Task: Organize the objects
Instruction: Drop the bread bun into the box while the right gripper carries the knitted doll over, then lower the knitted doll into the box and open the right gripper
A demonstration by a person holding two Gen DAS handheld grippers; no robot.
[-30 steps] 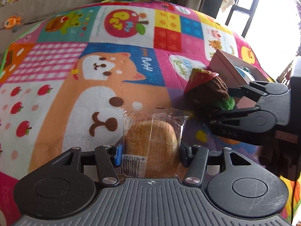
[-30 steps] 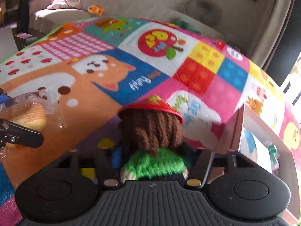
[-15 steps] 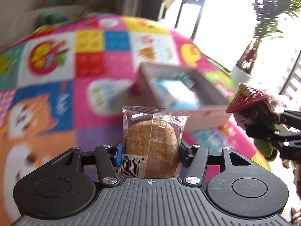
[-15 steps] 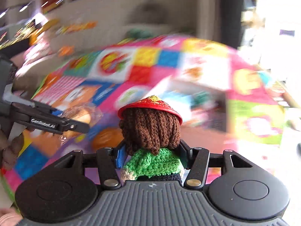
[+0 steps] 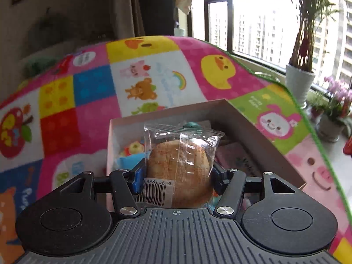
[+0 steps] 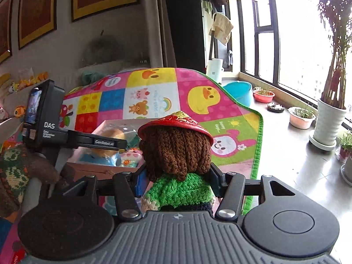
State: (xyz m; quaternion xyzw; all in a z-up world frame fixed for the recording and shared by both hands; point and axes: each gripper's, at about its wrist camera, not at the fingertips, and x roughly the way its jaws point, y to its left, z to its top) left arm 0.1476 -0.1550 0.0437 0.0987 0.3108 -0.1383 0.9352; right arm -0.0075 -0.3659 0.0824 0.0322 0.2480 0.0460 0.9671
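On the play mat (image 5: 193,50), pink box (image 5: 259,136) of toys, left tongs (image 5: 178,173) loosening — wrapped bun (image 5: 179,167) between, right tongs (image 6: 176,179) gripping crochet doll (image 6: 176,151).

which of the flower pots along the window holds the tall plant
The tall ribbed white pot on the right holds the tall plant; the pink pot and red bowl are low with short sprouts.

Strong daylight from the blown-out window (image 5: 264,22), dim wall (image 5: 66,11) opposite, fisheye bending at edges, slight blur
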